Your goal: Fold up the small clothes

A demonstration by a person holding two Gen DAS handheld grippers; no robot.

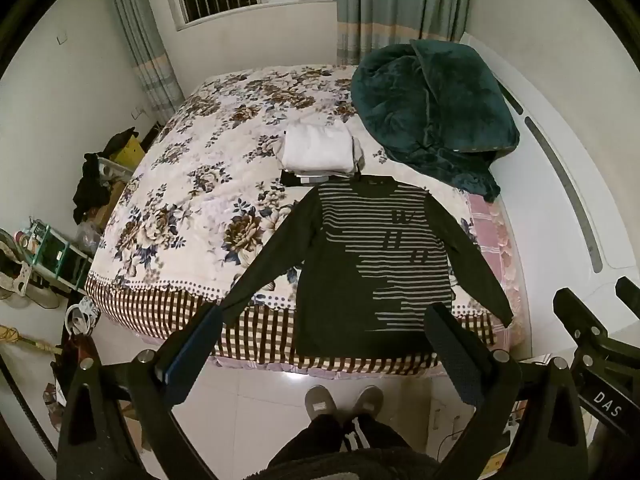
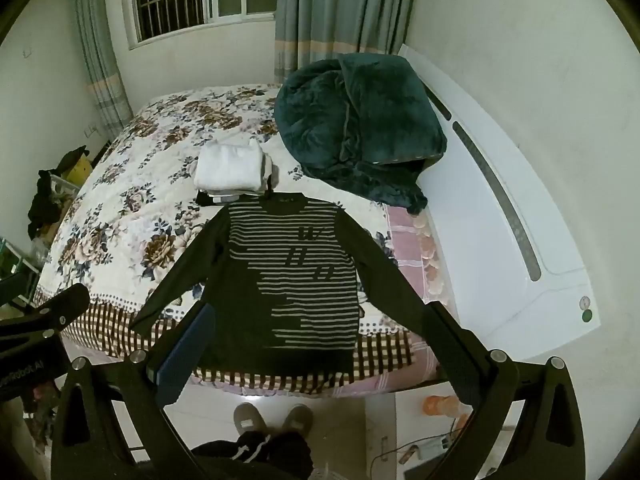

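Observation:
A dark long-sleeved sweater with grey stripes (image 1: 372, 264) lies flat, face up, on the floral bed (image 1: 192, 184), sleeves spread, hem at the near edge. It also shows in the right wrist view (image 2: 296, 280). A stack of folded white and grey clothes (image 1: 316, 148) sits just beyond its collar, seen too in the right wrist view (image 2: 232, 172). My left gripper (image 1: 324, 320) is open and empty, held above the near bed edge. My right gripper (image 2: 320, 320) is open and empty, likewise above the hem; part of it shows at the right of the left wrist view (image 1: 592, 344).
A dark green plush blanket (image 1: 432, 108) is heaped at the bed's far right by the white headboard (image 1: 568, 184). Clutter and a shelf (image 1: 52, 248) stand on the floor left of the bed. The person's feet (image 1: 344, 400) stand on the tiled floor.

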